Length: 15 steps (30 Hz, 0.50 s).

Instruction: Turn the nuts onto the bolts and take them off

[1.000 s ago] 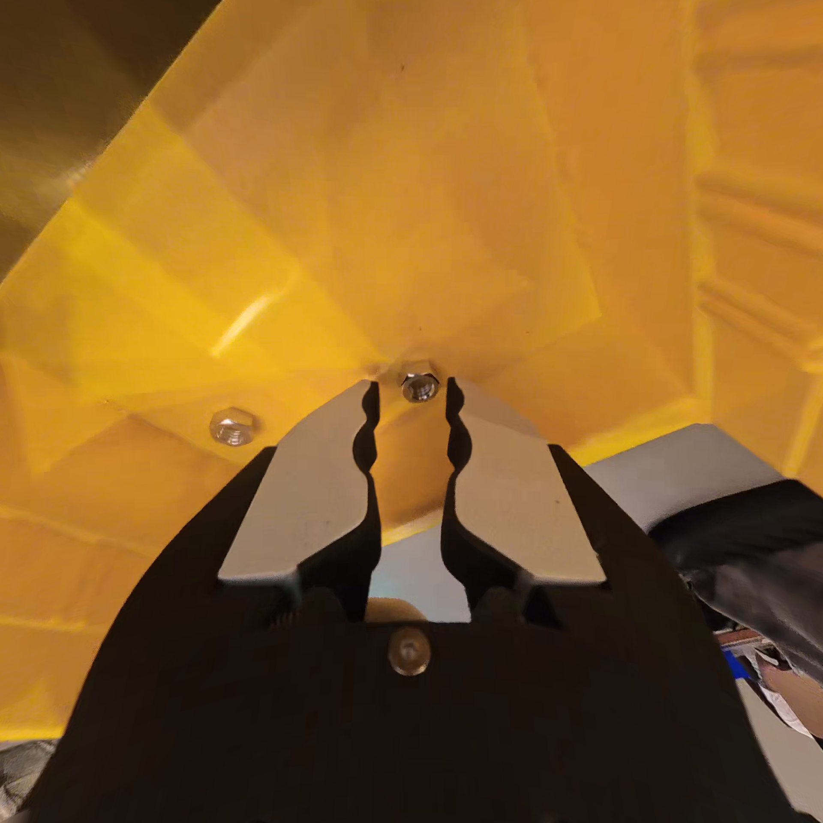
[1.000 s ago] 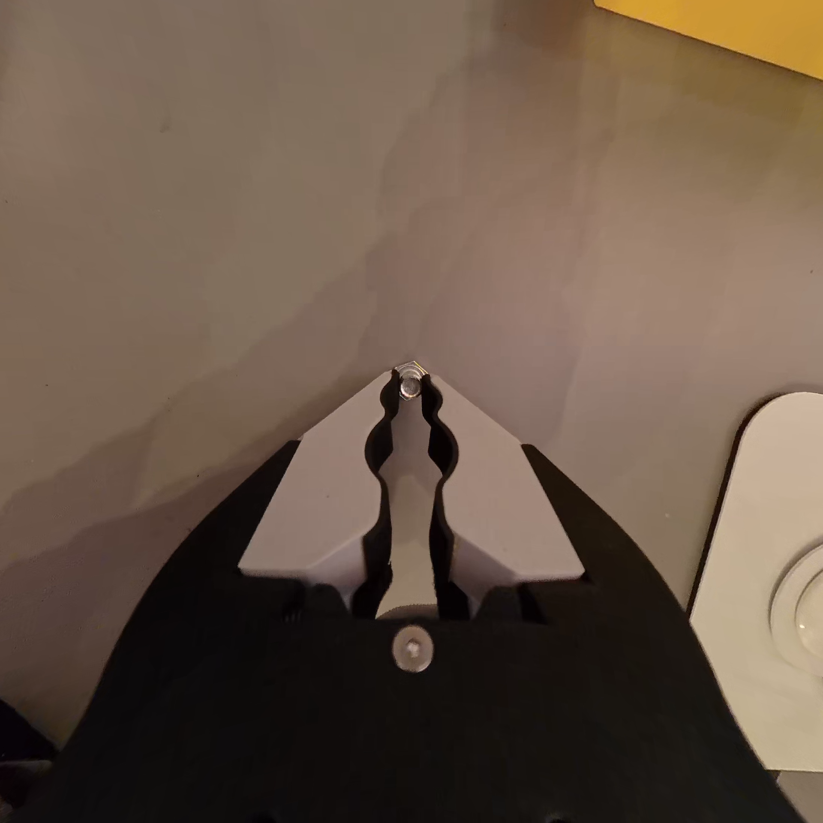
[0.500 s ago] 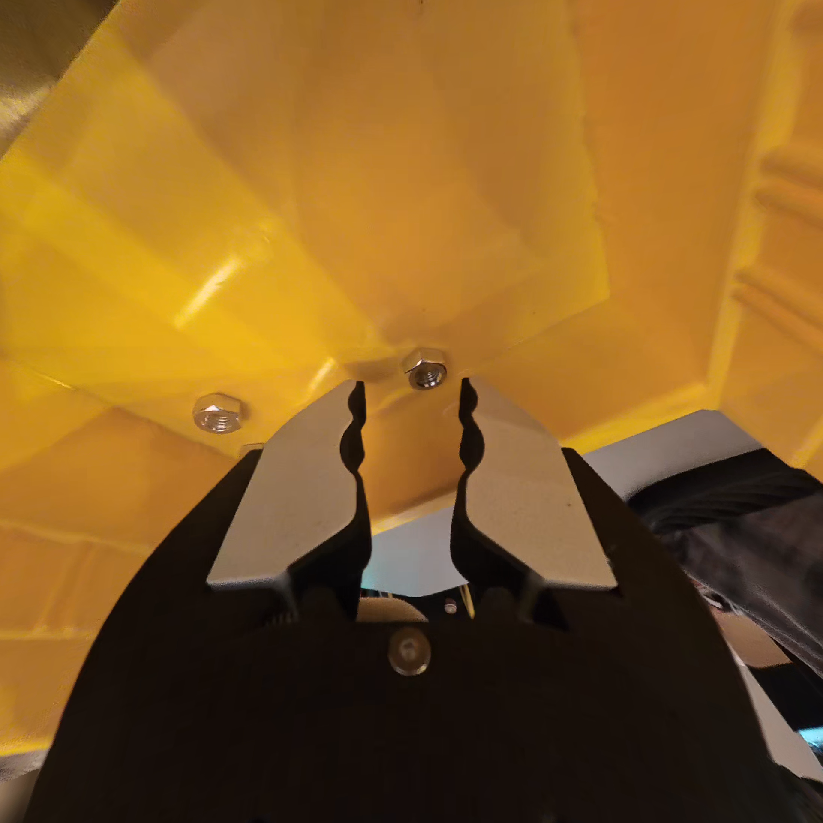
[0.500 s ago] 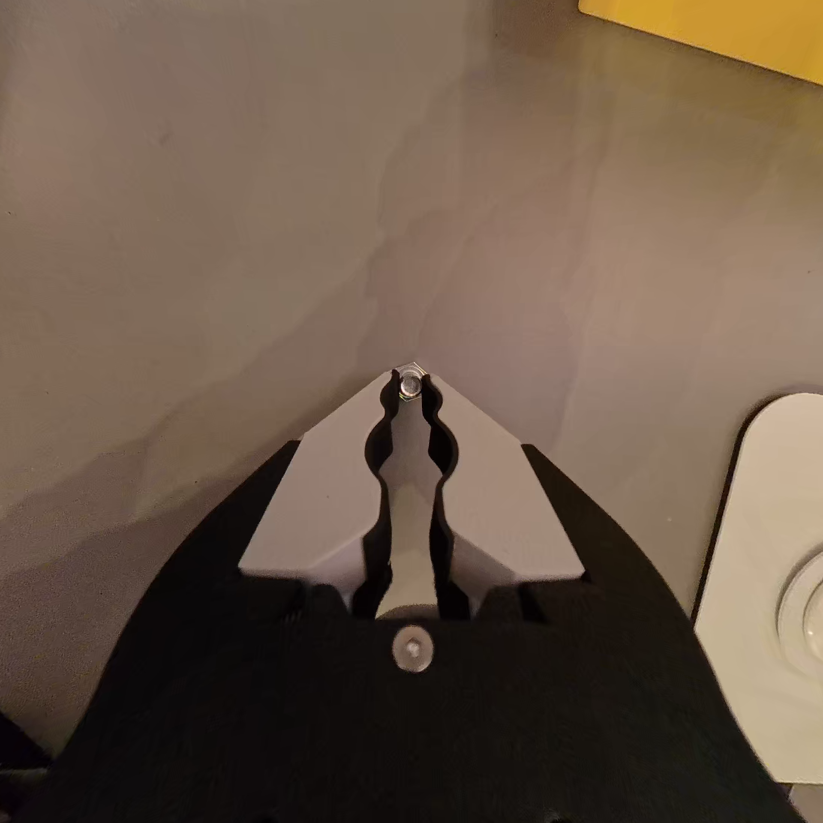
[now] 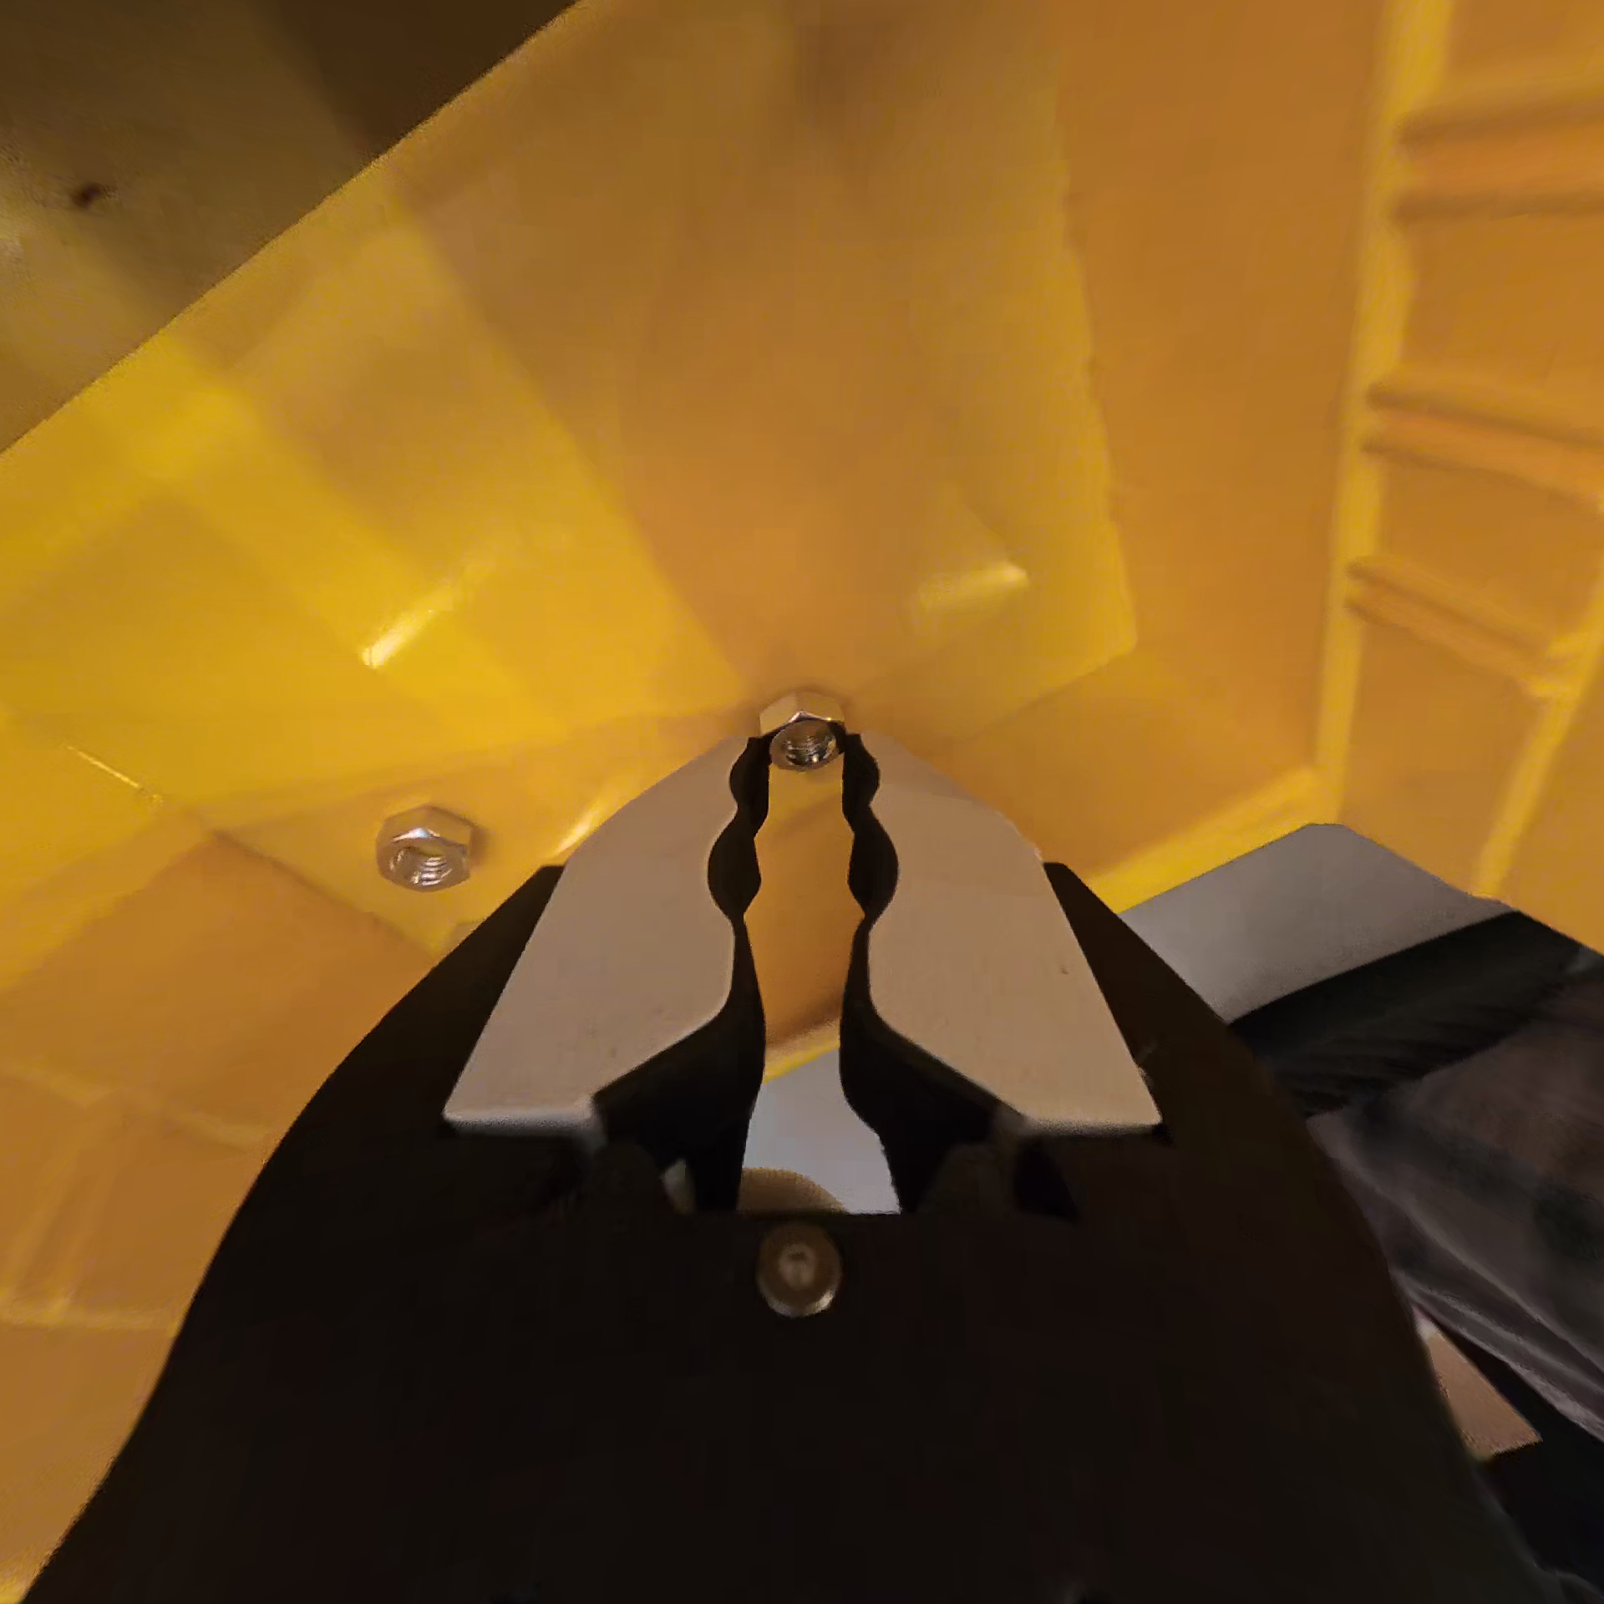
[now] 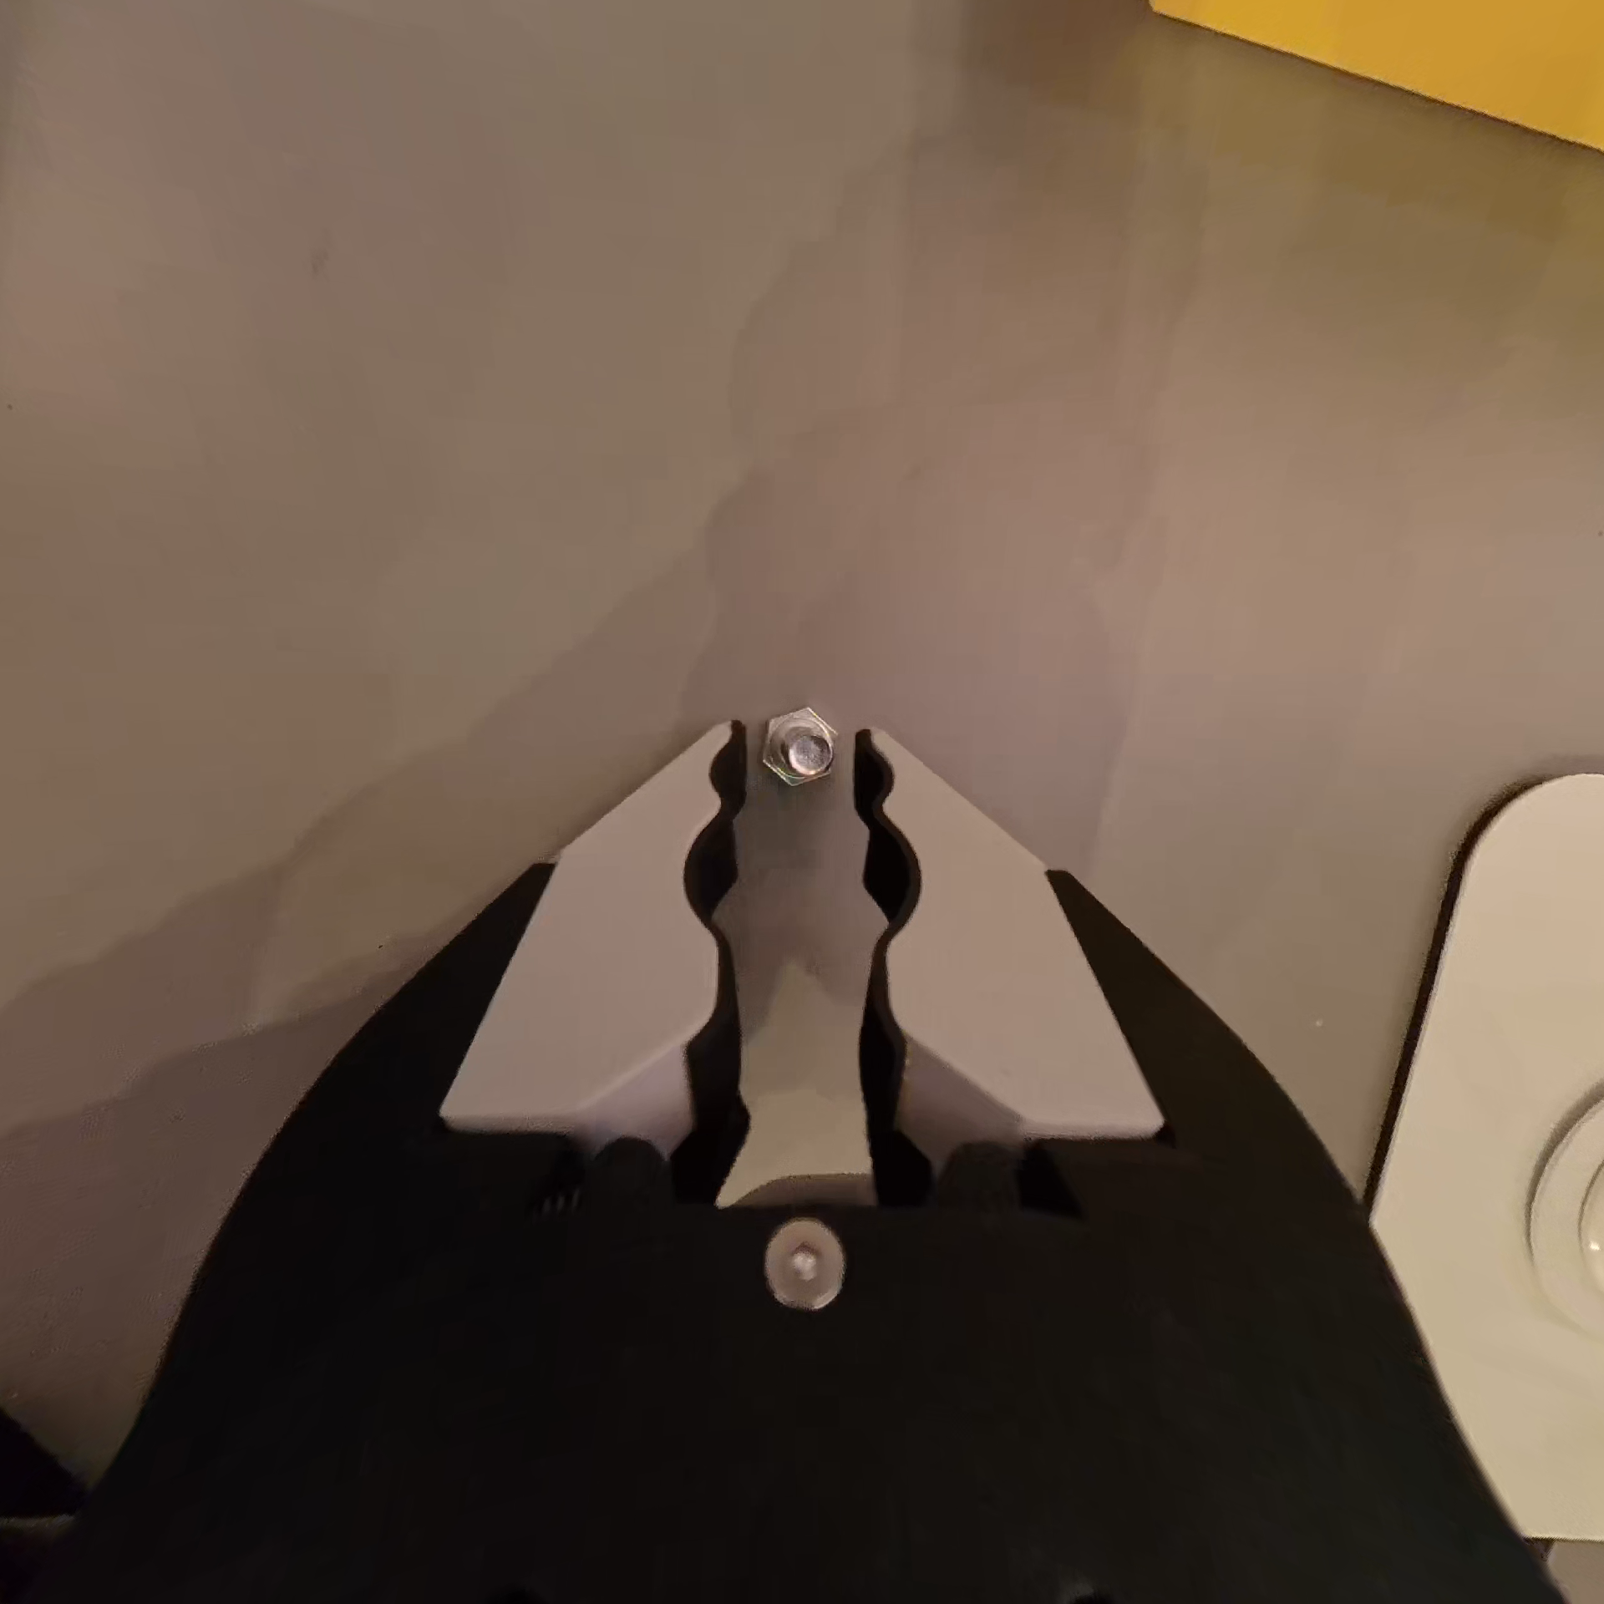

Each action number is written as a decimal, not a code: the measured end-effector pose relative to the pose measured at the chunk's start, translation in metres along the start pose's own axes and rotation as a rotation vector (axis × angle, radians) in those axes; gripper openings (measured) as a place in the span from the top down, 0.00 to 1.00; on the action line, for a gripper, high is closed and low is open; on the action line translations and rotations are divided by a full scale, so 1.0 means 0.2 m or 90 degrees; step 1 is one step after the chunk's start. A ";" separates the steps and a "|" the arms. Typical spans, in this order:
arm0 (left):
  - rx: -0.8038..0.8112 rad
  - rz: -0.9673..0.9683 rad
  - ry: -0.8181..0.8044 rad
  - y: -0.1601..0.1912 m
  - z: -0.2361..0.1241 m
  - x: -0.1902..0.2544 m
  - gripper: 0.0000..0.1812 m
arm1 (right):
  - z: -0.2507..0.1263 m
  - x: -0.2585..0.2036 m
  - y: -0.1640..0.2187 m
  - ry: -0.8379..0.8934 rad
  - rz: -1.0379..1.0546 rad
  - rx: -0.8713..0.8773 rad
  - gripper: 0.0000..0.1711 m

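The left gripper [image 5: 803, 746] is pinching a shiny nut [image 5: 803, 738] inside the yellow bin [image 5: 608, 391]. Another nut [image 5: 425, 846] sits near it, to its left. The right gripper [image 6: 798, 753] has let go, and its bolt [image 6: 798, 753] stands on the grey table [image 6: 434, 434] between the fingertips.

One nut [image 5: 803, 738] sits inside the bin [image 5: 781, 391], a second nut [image 5: 425, 846] lying to its left.

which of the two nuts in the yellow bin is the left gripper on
The nut at the tips of the left gripper, pinched between its fingers. The other nut lies loose on the yellow bin floor, off to the left, untouched.
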State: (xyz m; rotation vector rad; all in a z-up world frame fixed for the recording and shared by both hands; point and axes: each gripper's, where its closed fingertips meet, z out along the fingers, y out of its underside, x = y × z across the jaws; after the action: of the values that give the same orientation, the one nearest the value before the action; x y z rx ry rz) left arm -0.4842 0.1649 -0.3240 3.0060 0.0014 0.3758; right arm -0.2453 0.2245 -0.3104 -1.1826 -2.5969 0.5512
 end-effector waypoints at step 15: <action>0.370 0.024 0.086 -0.06 -0.38 0.16 0.91 | -0.14 0.06 -0.06 0.026 0.020 0.098 0.65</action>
State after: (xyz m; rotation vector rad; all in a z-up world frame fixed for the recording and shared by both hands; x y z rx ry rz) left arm -0.4708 0.1848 -0.2443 3.5434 0.0777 0.6864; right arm -0.2501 0.2337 -0.2791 -1.1726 -2.4558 0.7111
